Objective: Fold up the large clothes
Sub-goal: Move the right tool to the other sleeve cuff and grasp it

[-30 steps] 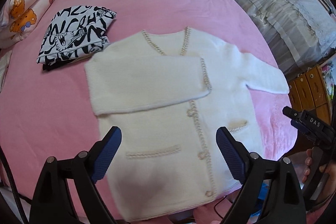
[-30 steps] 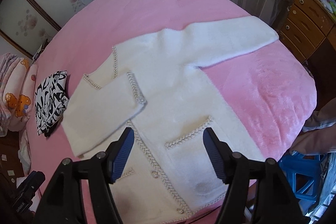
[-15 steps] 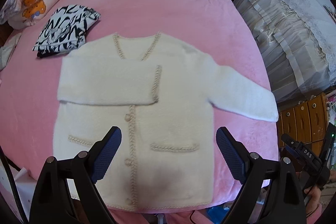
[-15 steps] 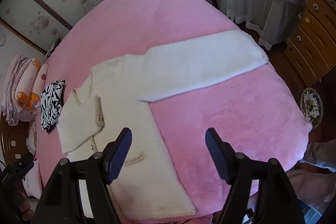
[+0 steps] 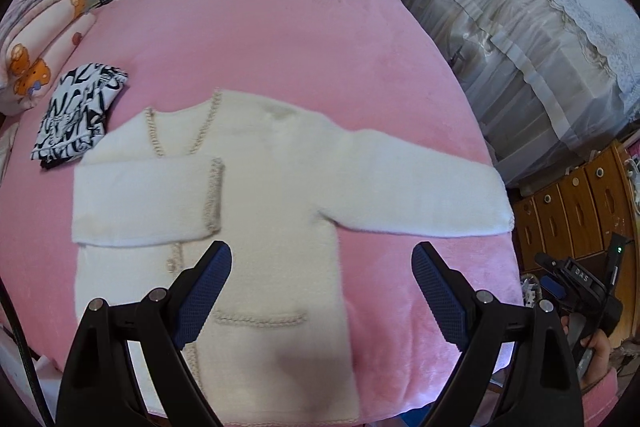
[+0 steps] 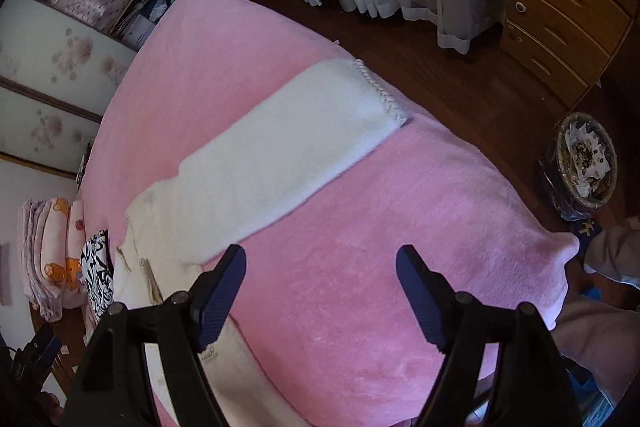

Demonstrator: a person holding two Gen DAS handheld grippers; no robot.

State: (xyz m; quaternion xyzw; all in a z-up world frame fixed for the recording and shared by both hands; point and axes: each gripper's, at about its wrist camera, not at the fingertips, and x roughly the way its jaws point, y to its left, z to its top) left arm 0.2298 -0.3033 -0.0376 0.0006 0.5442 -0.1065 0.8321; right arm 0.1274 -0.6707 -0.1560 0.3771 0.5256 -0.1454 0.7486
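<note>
The cardigan (image 5: 260,195) lies on the bed (image 5: 280,39) with one sleeve (image 5: 144,203) folded across, the other sleeve (image 6: 280,151) still outstretched; left tongs (image 5: 322,291) gape empty, right tongs (image 6: 320,291) are opening, empty.

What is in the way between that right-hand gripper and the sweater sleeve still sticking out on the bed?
Nothing visible. Only bare pink blanket lies between the empty, opening right gripper and the outstretched sleeve of the white cardigan.

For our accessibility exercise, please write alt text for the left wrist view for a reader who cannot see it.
A cream cardigan lies flat on a pink blanket, one sleeve folded across its chest and the other stretched out sideways. The left hand-held gripper hovers open above its lower part; a folded black-and-white garment lies beside it.
</note>
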